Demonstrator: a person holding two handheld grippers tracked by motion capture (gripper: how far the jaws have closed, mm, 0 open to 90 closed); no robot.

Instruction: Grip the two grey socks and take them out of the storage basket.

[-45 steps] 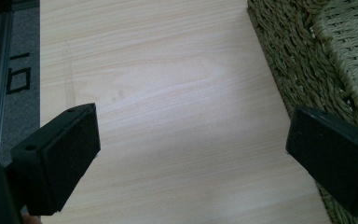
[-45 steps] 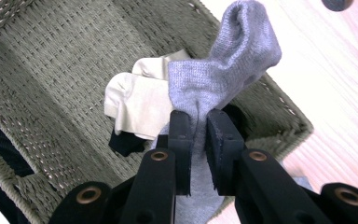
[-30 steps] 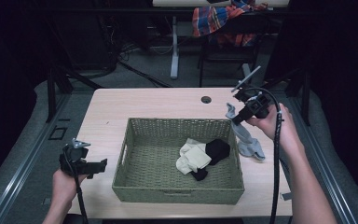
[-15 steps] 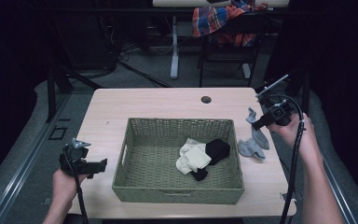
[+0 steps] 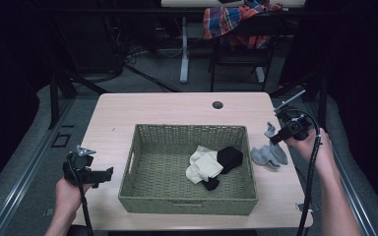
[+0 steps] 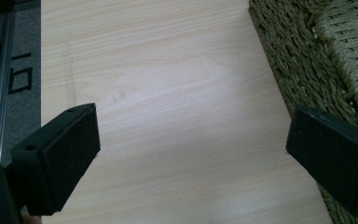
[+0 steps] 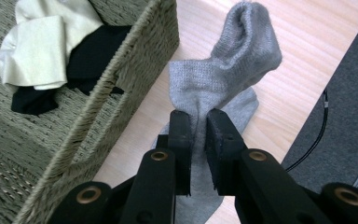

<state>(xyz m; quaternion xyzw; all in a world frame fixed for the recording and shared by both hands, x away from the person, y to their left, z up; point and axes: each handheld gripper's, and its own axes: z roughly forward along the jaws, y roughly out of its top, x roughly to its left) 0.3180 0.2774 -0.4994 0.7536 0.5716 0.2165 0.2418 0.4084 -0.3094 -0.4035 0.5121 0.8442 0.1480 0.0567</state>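
Clearly soft and light, the grey sock (image 7: 223, 79): limp knit, folding over itself, sagging wherever unsupported. Pinched at mid-length by the right gripper (image 7: 198, 123), jaws drawn narrow onto a bunched ridge of fabric, toe end flopping toward the upper middle of the right gripper view. Lying at right centre of the high view, on the table (image 5: 167, 110) just beside the outer wall of the woven basket (image 5: 187, 204), outside it. Likely no risk of breakage, little of slipping given the rough weave, though a thin pinch of cloth could pull free if snagged on the wicker rim. Best taken at a doubled fold, as now, rather than at a single edge, so both layers lift together and less dangles. Inside the basket, toward its right half, a cream sock (image 5: 204, 166) and a black sock (image 5: 229, 158) heaped together, touching. At lower left of the high view, left gripper (image 5: 98, 176) spread wide, holding nothing, over bare wood beside the basket.
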